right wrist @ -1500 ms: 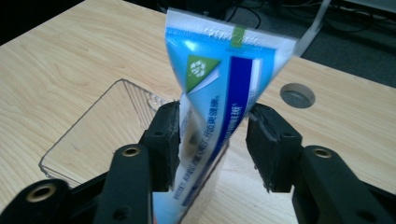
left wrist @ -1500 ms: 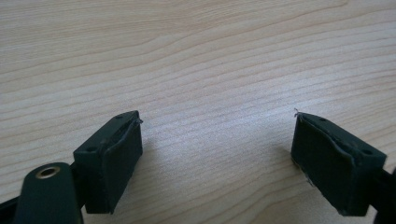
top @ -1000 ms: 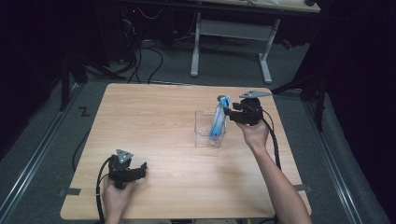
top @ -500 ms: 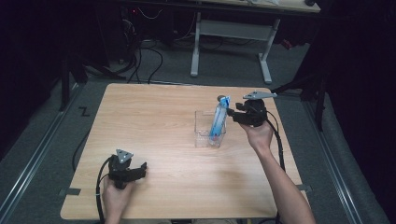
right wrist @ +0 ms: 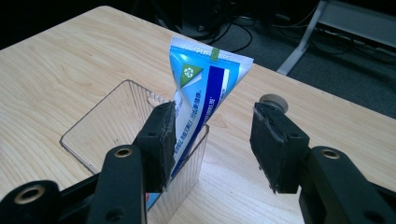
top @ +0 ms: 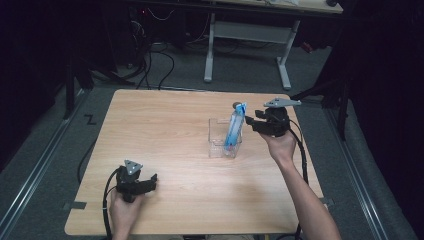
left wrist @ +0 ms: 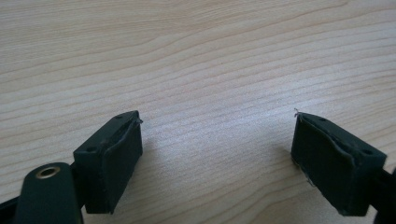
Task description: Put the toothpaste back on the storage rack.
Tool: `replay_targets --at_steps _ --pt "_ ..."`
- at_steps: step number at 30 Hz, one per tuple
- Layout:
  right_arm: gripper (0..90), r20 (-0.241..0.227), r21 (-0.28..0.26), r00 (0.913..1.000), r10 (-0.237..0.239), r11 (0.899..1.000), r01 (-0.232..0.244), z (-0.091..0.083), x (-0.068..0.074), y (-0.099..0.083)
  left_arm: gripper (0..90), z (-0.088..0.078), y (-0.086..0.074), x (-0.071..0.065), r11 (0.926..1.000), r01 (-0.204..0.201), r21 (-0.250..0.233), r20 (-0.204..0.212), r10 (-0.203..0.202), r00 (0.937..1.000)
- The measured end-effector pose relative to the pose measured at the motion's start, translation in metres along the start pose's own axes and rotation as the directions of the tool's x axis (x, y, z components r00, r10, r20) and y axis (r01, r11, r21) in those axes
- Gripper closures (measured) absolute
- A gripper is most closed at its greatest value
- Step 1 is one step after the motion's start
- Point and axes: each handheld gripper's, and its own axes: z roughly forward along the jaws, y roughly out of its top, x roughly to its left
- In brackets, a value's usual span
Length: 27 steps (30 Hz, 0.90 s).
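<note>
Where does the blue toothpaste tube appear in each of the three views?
High view: toothpaste tube right of centre, standing in the clear box, left of the right tongs.
Left gripper view: not in it.
Right gripper view: upper centre, leaning in the box.
Shared landmark: the clear box.

A light wooden bench (top: 165, 130) stands on grey floor (top: 45, 165). At twelve o'clock beyond it sits a white-legged desk frame (top: 247, 32); black cables (top: 150, 60) trail at eleven o'clock. A small grey round cap (right wrist: 274, 101) lies on the bench.
</note>
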Motion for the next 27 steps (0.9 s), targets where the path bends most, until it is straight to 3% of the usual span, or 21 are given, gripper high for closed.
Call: replay_targets --at_steps 9,19,27 --pt "50.6 0.002 -0.01 1.0 -0.005 1.0 0.005 -0.007 -0.002 -0.002 16.6 0.0 0.0 0.0 1.0 0.0 0.0 0.0 0.0 1.0" --pt "51.0 -0.007 -0.051 0.9998 0.021 0.998 -0.021 -0.018 -0.005 -0.008 16.7 0.0 0.0 0.0 1.0 0.0 0.0 0.0 0.0 1.0" --pt "51.0 0.0 -0.028 0.9992 0.04 0.999 -0.04 -0.022 -0.012 -0.016 16.7 0.0 0.0 0.0 1.0 0.0 0.0 0.0 0.0 1.0"
